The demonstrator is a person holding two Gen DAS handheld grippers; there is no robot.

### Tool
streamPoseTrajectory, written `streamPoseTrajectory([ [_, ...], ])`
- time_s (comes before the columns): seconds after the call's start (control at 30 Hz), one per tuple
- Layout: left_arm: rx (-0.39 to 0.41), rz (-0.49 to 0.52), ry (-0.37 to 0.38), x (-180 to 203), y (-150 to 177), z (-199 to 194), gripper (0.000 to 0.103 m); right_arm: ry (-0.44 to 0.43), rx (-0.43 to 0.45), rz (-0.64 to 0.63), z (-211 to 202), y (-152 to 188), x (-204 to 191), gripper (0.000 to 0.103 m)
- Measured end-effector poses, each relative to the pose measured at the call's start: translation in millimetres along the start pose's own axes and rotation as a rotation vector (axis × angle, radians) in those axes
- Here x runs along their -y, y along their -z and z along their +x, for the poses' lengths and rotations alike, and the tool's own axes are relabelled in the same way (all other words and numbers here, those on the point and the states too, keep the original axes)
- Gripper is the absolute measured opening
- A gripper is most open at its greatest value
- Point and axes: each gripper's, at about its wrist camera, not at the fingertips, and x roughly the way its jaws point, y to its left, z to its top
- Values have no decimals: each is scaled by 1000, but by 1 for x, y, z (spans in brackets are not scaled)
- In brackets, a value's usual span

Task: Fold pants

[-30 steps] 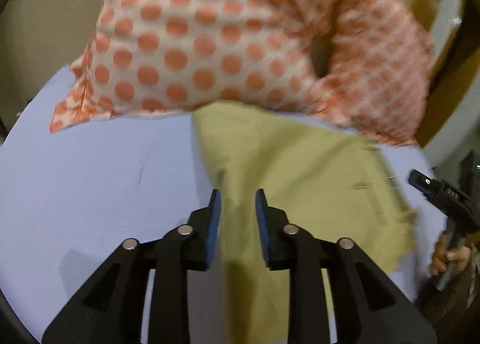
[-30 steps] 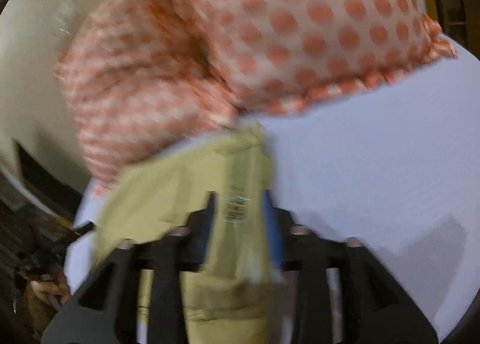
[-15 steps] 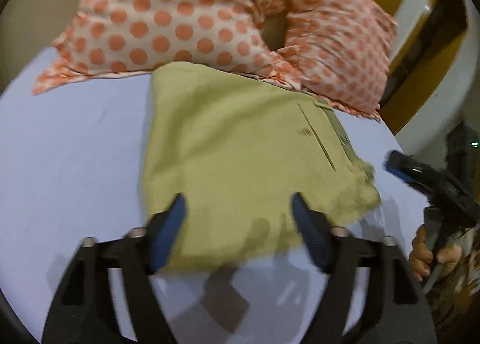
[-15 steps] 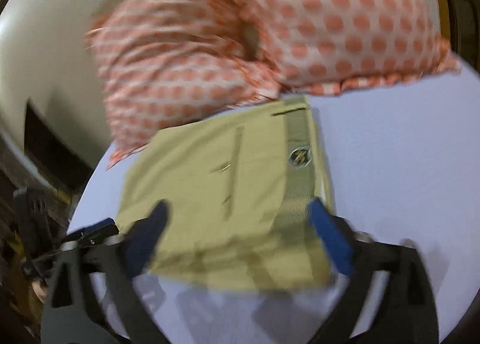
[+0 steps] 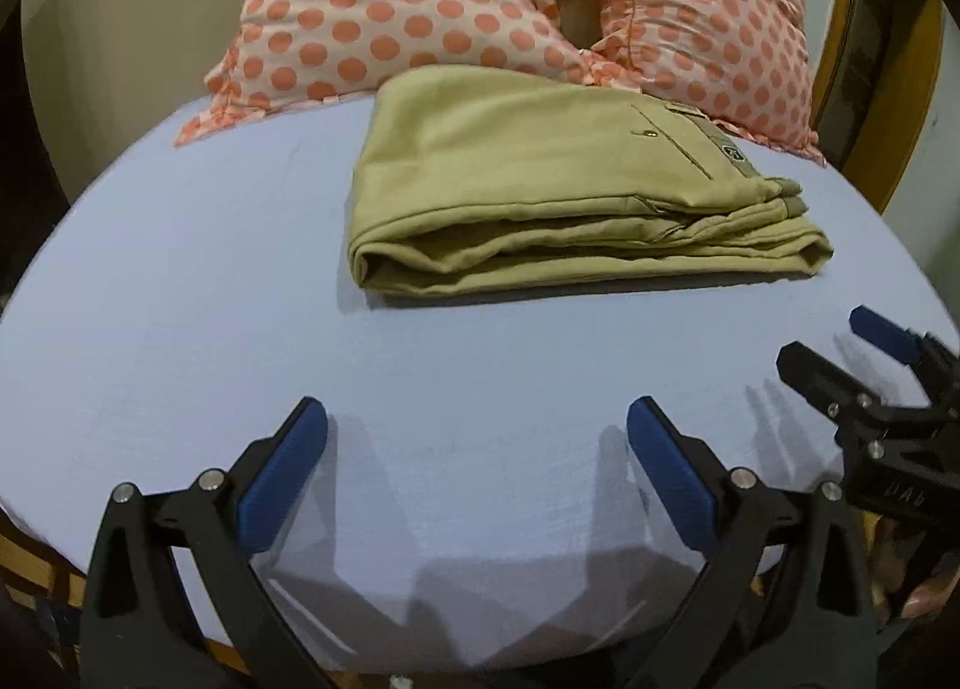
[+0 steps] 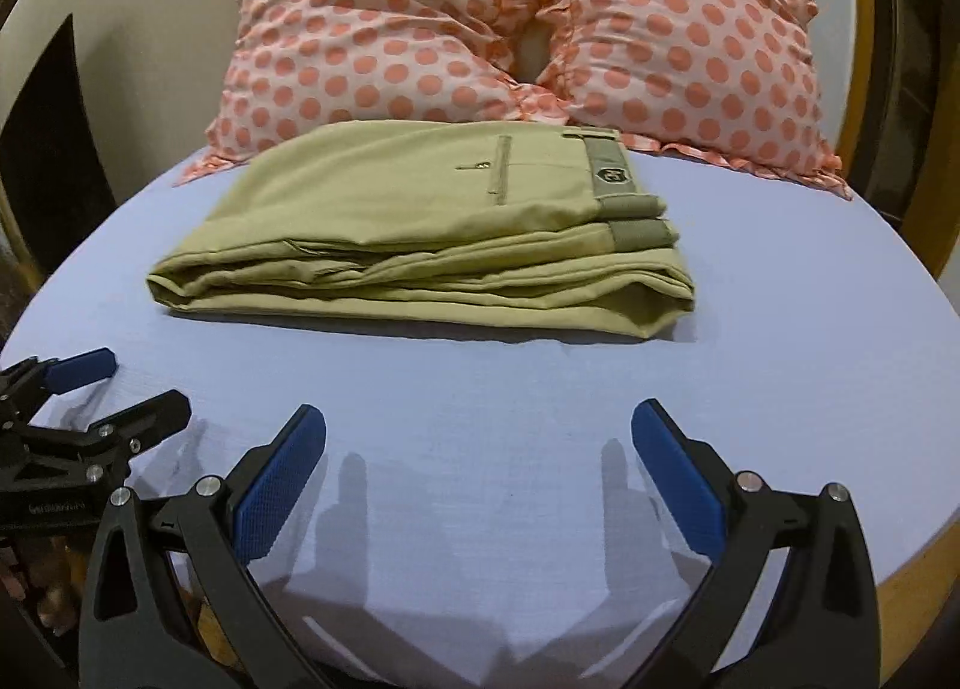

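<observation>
Lavender bed sheet carries the khaki pants, folded into a compact stack just before two dotted pillows, so folding looks finished. Left claw and right claw hover spread, empty, apart from the pants.

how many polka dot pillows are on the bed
2: the left pillow and the right pillow lean side by side behind the folded pants. None appears hidden.

Both hand-held grippers wide apart, empty
</observation>
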Motion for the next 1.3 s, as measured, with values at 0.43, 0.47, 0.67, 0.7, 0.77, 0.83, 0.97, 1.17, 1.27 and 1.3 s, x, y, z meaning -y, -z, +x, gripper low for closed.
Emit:
streamPoseTrajectory([
  [0.43,23,15,-37,2,6,-1,101,38,-24,1,7,12,1,102],
  [0.47,22,16,-37,2,6,-1,101,38,-24,1,7,12,2,102],
  [0.67,20,15,-38,2,6,-1,101,37,-25,0,7,12,2,102],
  [0.7,20,15,-38,2,6,-1,101,38,-26,0,7,12,1,102],
  [0.77,20,14,-38,2,6,-1,101,38,-25,0,7,12,1,102],
  [0.83,20,15,-38,2,6,-1,101,39,-25,1,7,12,1,102],
  [0.97,20,15,-38,2,6,-1,101,39,-25,1,7,12,1,102],
  [1.17,20,15,-38,2,6,-1,101,40,-25,1,6,12,1,102],
  [1.27,20,15,-38,2,6,-1,101,40,-25,1,6,12,1,102],
  [1.3,19,14,-38,2,6,-1,101,40,-25,1,6,12,0,102],
])
